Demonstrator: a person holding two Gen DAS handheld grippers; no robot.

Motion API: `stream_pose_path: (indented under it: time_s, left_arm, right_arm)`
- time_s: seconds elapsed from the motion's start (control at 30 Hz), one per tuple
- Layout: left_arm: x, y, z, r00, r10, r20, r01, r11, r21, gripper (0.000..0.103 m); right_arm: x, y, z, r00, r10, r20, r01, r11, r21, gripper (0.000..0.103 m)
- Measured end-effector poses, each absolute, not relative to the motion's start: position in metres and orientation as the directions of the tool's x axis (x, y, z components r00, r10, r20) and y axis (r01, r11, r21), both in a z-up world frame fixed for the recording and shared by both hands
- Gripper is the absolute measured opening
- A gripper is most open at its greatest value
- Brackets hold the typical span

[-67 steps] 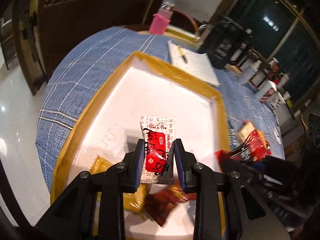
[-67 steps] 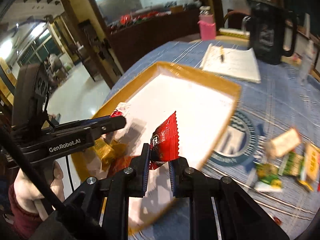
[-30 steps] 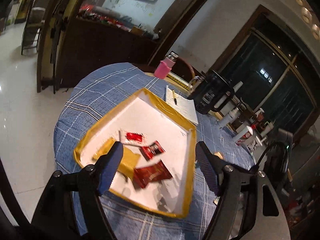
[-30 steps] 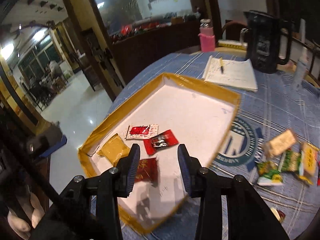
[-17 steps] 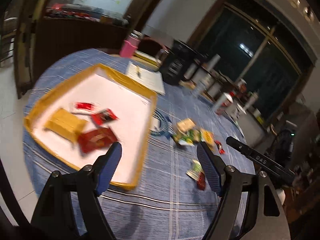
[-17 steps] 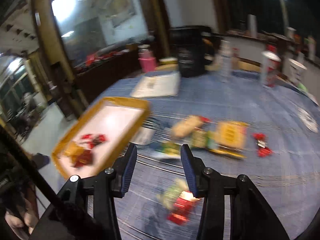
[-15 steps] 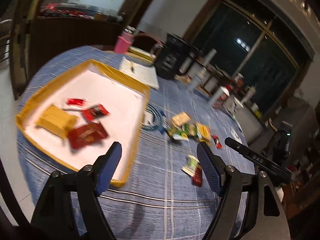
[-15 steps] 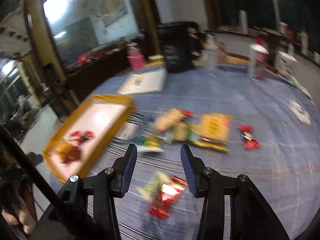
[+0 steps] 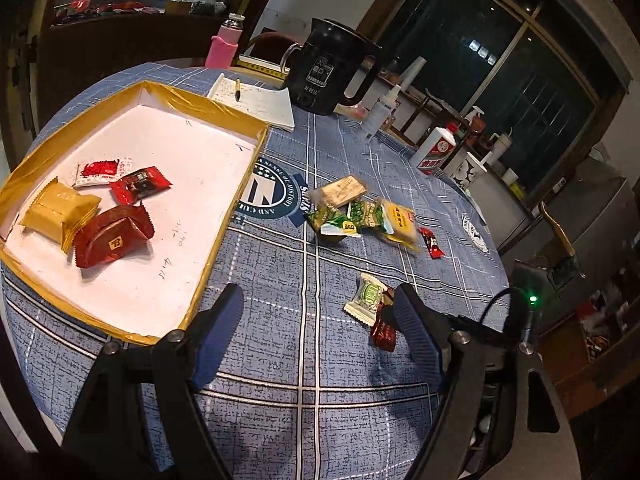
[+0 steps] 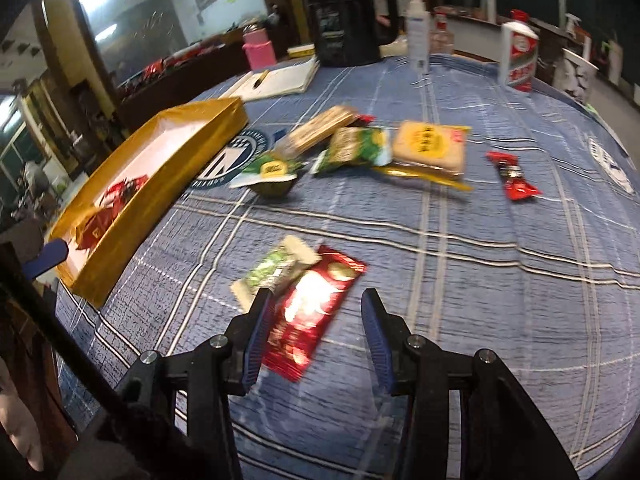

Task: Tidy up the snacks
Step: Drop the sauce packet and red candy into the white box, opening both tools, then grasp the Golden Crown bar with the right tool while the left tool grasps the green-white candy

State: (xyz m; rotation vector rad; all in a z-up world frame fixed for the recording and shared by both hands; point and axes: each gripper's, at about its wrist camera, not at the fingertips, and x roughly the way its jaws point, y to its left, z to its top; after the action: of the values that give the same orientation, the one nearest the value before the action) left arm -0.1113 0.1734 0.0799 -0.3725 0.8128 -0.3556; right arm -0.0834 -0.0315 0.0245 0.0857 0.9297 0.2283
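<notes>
A gold-rimmed white tray (image 9: 224,118) (image 10: 160,184) holds several snacks: a yellow pack (image 9: 60,210), a dark red pack (image 9: 114,236), a small red pack (image 9: 140,184) and a white-red pack (image 9: 102,168). Loose snacks lie on the blue cloth: a green-white candy (image 9: 368,296) (image 10: 276,272) beside a red packet (image 9: 384,330) (image 10: 312,308), a pile of green and yellow packs (image 9: 360,216) (image 10: 380,144), and a small red candy (image 9: 431,242) (image 10: 514,176). My left gripper (image 9: 320,334) is open above the cloth. My right gripper (image 10: 316,328) is open, jaws around the red packet.
A black kettle (image 9: 330,74), a notepad with a pen (image 9: 256,98), a pink bottle (image 9: 224,46), a spray bottle (image 9: 380,114), a white-red bottle (image 9: 434,152) and a cup (image 9: 468,170) stand on the far side of the round table. The table edge is near on the right.
Both grippers let go of their snacks in the tray, opened and swung right, away from the tray. My right gripper has come down low over the red packet.
</notes>
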Motion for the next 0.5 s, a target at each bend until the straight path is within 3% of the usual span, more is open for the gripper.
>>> stream_pose_path:
  time_s: [0.13,0.27,0.5]
  left_arm:
    - [-0.109,0.171,0.078,0.629,-0.441,-0.64,0.167,0.881,-0.443,0.078]
    - [-0.105,0.167,0.075,0.62,-0.444,-0.647,0.175,0.882,-0.438,0.078]
    - [-0.098,0.15,0.064,0.574,-0.457,-0.679,0.199,0.883,-0.426,0.078]
  right_arm:
    - [-0.08,-0.02,0.018,0.564,0.2,-0.801,-0.158,0.978,0.134,0.043]
    - [-0.078,-0.02,0.015,0.565,0.163,-0.809,-0.143,0.985,0.099,0.025]
    - [-0.081,-0.038,0.016,0.565,0.148,-0.812,-0.107,0.989,0.105,0.025]
